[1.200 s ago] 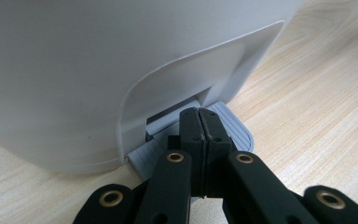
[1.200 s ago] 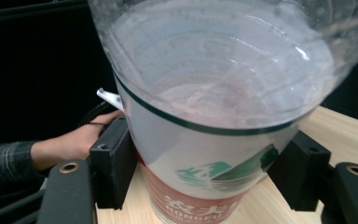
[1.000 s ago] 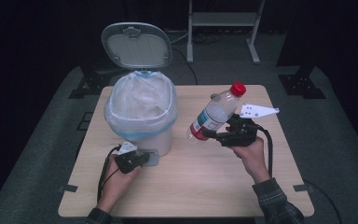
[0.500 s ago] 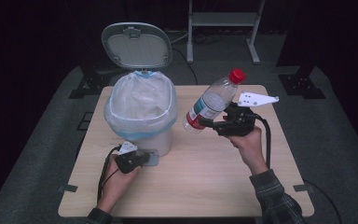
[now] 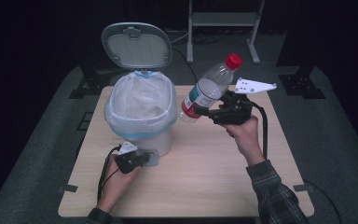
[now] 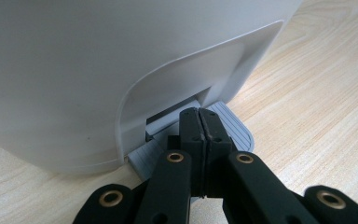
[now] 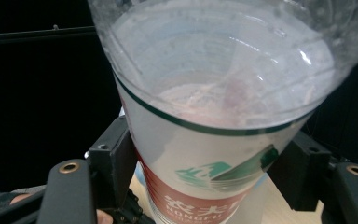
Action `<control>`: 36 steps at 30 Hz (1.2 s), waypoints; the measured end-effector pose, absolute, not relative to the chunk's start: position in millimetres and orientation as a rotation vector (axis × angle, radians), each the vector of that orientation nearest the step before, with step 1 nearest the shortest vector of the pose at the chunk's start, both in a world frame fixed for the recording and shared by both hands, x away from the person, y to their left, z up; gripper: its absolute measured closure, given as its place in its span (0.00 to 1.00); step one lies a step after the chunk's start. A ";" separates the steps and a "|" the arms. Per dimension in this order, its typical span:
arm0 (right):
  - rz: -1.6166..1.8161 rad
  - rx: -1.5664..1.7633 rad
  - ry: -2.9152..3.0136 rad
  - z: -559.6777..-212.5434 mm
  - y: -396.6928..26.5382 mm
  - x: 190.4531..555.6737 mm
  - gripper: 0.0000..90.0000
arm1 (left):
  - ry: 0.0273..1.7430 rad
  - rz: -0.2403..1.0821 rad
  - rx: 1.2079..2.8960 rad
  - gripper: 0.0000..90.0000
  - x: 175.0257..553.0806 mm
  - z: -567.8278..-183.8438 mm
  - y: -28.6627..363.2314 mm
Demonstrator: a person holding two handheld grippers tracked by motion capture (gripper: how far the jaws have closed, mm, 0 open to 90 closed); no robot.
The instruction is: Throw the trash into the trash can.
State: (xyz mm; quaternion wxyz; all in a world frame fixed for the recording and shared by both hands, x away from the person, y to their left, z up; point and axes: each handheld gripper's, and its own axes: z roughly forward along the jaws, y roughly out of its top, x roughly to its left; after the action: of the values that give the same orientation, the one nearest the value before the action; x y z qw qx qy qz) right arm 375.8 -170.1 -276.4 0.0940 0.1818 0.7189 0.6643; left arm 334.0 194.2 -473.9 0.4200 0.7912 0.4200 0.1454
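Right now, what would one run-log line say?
left gripper: shut, on pedal | right gripper: shut on bottle | bin: lid up

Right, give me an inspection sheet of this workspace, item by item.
Surface: wooden table, bare apart from the bin.
Job's things: white pedal bin with bag liner, lid raised; plastic bottle, red cap, tilted in the air beside the bin.
Clutter: nothing seen.
Grippers: left hand-held gripper shut, jaws resting on the bin's pedal; right hand-held gripper shut on the bottle's labelled part.
Cables: one trails from each gripper along the forearm.
Surroundings: dark floor, metal stand behind the table.
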 end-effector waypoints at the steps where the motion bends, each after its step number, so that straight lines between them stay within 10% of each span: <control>1: 1.973 0.536 2.131 -274.3 -168.9 376.7 0.33 | 1.053 0.364 1.983 0.99 334.0 -473.9 194.2; 36: 2.042 0.469 2.136 -233.6 -117.0 407.5 0.33 | 1.050 0.359 1.986 0.99 334.3 -473.8 194.9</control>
State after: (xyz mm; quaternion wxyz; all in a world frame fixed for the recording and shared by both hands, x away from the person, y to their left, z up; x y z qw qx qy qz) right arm 407.5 -117.0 -233.6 0.0748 0.1564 0.7119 0.6806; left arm 334.3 194.9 -473.8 0.4198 0.7923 0.4189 0.1433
